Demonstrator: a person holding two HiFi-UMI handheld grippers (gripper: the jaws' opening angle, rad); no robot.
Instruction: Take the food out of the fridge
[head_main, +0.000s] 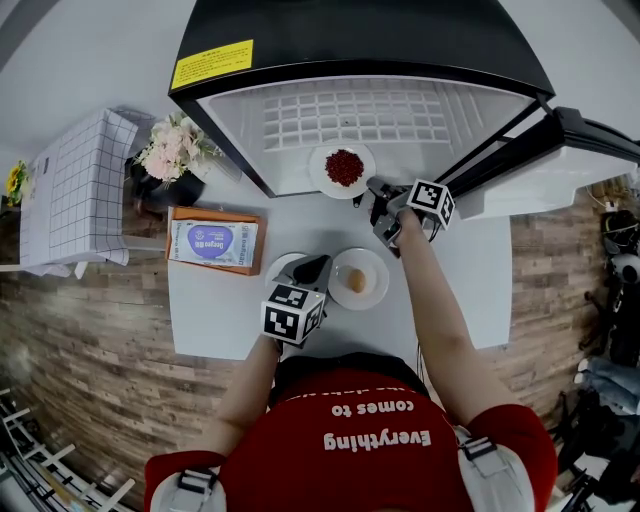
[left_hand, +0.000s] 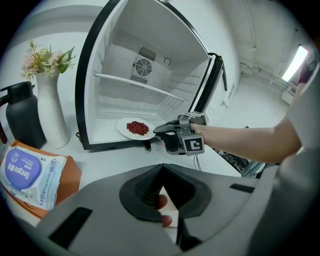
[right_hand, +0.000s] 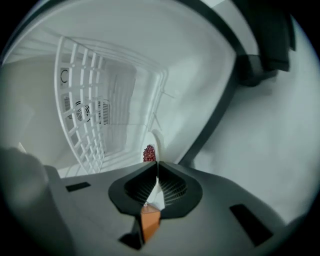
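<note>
We are gripping the near rim of the round white ceramic-looking plate (head_main: 320, 172) of loose red beans at the open black fridge's (head_main: 360, 40) front lip. The right gripper (head_main: 372, 192) is clamped on it. We are judging it stiff, slick and breakable, needing level carrying. The left gripper (head_main: 312, 268) is pinching another white plate's (head_main: 281, 266) rim.

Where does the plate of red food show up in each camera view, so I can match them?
Head view: plate of red food, top centre, at the fridge's front edge.
Left gripper view: left of centre, on the fridge floor, right gripper at its rim.
Right gripper view: centre, edge-on, just beyond the jaws.
Shared landmark: the fridge's white wire shelf.
</note>
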